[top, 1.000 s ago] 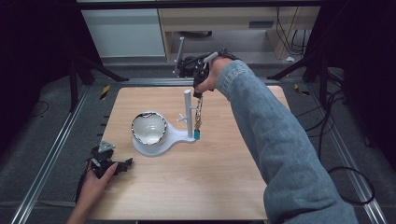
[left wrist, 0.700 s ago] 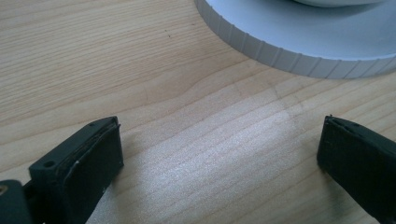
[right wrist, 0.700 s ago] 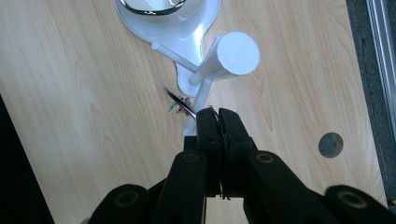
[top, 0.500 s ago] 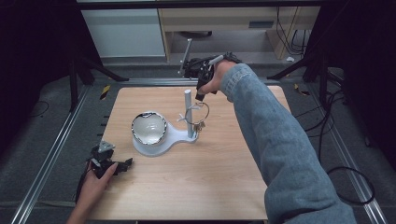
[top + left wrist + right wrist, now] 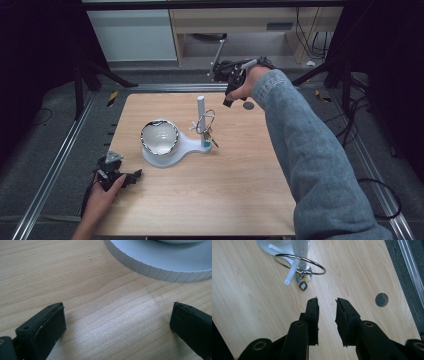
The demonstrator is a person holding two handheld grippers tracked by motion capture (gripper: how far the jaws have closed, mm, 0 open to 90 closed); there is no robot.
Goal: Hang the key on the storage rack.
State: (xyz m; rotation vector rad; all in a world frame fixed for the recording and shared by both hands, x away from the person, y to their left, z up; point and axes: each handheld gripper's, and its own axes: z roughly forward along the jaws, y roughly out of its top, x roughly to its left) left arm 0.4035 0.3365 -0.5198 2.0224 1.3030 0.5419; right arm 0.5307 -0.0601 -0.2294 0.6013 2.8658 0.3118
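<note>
A white stand [image 5: 187, 145] sits mid-table, with a shiny bowl [image 5: 159, 136] on its round base and an upright post [image 5: 201, 107]. A thin metal bracelet [image 5: 206, 121] with small charms hangs on the post's side peg, and its ring [image 5: 322, 268] is loose around the post [image 5: 300, 250]. My right gripper [image 5: 228, 101] is over the far table edge, behind and to the right of the post. Its jaws [image 5: 327, 301] have just been opening and hold nothing. At the near left corner my left gripper [image 5: 131, 176] rests wide open over bare wood [image 5: 117, 315], just short of the stand's ribbed base [image 5: 150, 267].
A round dark hole [image 5: 248, 105] marks the tabletop near the right gripper. Metal rails run along both table sides, the left one [image 5: 60, 165] close to the left hand. The person's blue sleeve [image 5: 310, 160] crosses the right half of the table.
The right gripper has drawn back from the post toward the far right edge, and its jaws have parted. The bracelet stays hanging on the stand. The left gripper has not moved.
</note>
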